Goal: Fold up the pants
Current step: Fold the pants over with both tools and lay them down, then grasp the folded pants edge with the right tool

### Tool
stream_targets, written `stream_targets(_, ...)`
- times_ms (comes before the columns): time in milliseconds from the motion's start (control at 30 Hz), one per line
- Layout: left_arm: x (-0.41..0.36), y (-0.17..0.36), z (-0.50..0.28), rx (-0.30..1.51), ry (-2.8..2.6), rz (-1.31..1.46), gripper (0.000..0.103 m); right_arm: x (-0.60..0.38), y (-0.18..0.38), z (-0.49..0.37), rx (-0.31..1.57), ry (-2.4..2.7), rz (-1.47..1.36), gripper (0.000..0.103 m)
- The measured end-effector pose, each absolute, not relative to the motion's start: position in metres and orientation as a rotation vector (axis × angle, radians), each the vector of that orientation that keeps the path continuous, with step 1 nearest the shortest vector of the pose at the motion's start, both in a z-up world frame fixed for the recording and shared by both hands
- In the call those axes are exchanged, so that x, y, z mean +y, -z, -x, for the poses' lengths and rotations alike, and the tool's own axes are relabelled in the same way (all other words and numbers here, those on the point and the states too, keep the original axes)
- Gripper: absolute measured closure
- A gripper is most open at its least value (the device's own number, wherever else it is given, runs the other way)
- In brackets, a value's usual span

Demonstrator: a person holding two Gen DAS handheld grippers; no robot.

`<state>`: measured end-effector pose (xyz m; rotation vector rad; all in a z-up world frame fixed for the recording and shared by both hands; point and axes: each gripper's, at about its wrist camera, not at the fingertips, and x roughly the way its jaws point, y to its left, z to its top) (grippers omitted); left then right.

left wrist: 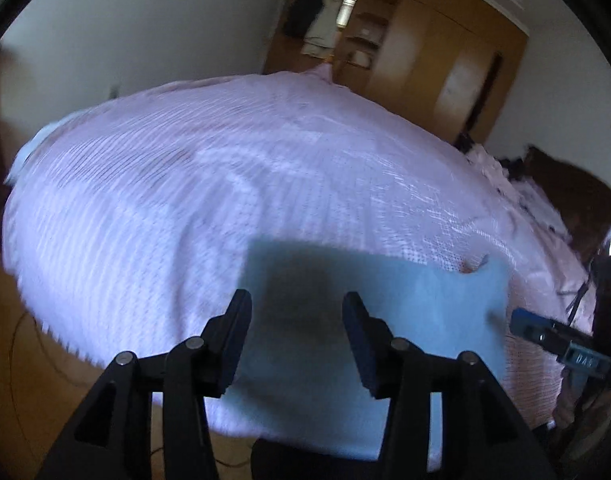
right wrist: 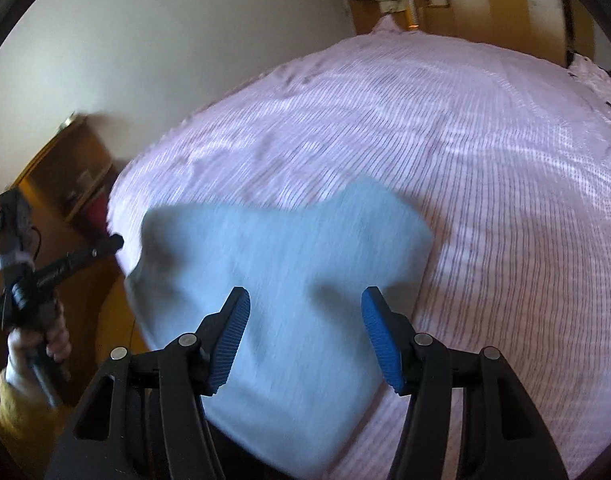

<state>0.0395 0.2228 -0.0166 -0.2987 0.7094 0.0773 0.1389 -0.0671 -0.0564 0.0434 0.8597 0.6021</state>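
The light blue pants [left wrist: 405, 320] lie folded into a flat block on the pink bedspread [left wrist: 225, 168], near the bed's front edge. My left gripper [left wrist: 297, 340] is open and empty, held just above the pants' near left part. In the right wrist view the pants [right wrist: 281, 264] fill the middle, and my right gripper [right wrist: 305, 344] hangs open and empty over them. The right gripper's blue tip [left wrist: 525, 322] shows at the pants' right edge in the left wrist view. The left gripper [right wrist: 105, 246] shows at the left, off the bed, held by a hand.
A wooden wardrobe [left wrist: 433, 60] with hanging clothes stands beyond the bed. A wooden nightstand [right wrist: 65, 172] is by the white wall. Crumpled pink bedding [left wrist: 489, 164] lies at the far right by a dark headboard. Wooden floor [left wrist: 25, 360] with a cable runs along the bed's left.
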Motion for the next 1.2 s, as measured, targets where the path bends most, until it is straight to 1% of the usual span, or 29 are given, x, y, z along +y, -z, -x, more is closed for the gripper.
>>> stream_targets(100, 0.214, 0.027, -0.076, 0.725, -0.079, 0.246, 0.055, -0.055, 0.061, -0.157, 0.85, -0.547, -0.039, 0.051)
stream_targets(200, 0.221, 0.048, -0.108, 0.757, -0.119, 0.209, 0.054, -0.05, 0.079, -0.177, 0.874, -0.452, -0.002, 0.051)
stream_targets(233, 0.223, 0.056, -0.113, 0.774, -0.133, 0.194, 0.054, -0.051, 0.086, -0.182, 0.887, -0.425, 0.012, 0.054)
stream_targets(267, 0.226, 0.065, -0.12, 0.792, -0.145, 0.181, 0.052, -0.048, 0.094, -0.188, 0.899, -0.41, 0.021, 0.055)
stream_targets(367, 0.237, 0.08, -0.127, 0.796, -0.134, 0.188, 0.037, -0.05, 0.108, -0.195, 0.878, -0.406, 0.023, 0.054)
stream_targets(467, 0.255, 0.09, -0.126, 0.808, -0.088, 0.297, 0.035, -0.046, 0.111, -0.195, 0.853, -0.402, 0.049, 0.053)
stream_targets(533, 0.256, 0.088, -0.124, 0.808, -0.081, 0.315, 0.035, -0.044, 0.112, -0.196, 0.849, -0.405, 0.052, 0.052)
stream_targets(567, 0.254, 0.086, -0.122, 0.811, -0.084, 0.304, 0.035, -0.044, 0.113, -0.197, 0.851, -0.406, 0.047, 0.052)
stream_targets(633, 0.251, 0.079, -0.115, 0.821, -0.093, 0.284, 0.04, -0.042, 0.113, -0.198, 0.86, -0.417, 0.039, 0.051)
stream_targets(800, 0.245, 0.046, -0.08, 0.77, -0.102, 0.283, 0.054, -0.049, 0.111, -0.2, 0.898, -0.451, 0.02, 0.05)
stream_targets(967, 0.24, 0.037, -0.034, 0.74, -0.094, 0.305, 0.055, -0.064, 0.096, -0.192, 0.93, -0.472, -0.084, 0.05)
stream_targets(1200, 0.23, 0.051, -0.012, 0.813, -0.132, 0.276, 0.055, -0.088, 0.08, -0.146, 0.903, -0.481, -0.118, 0.05)
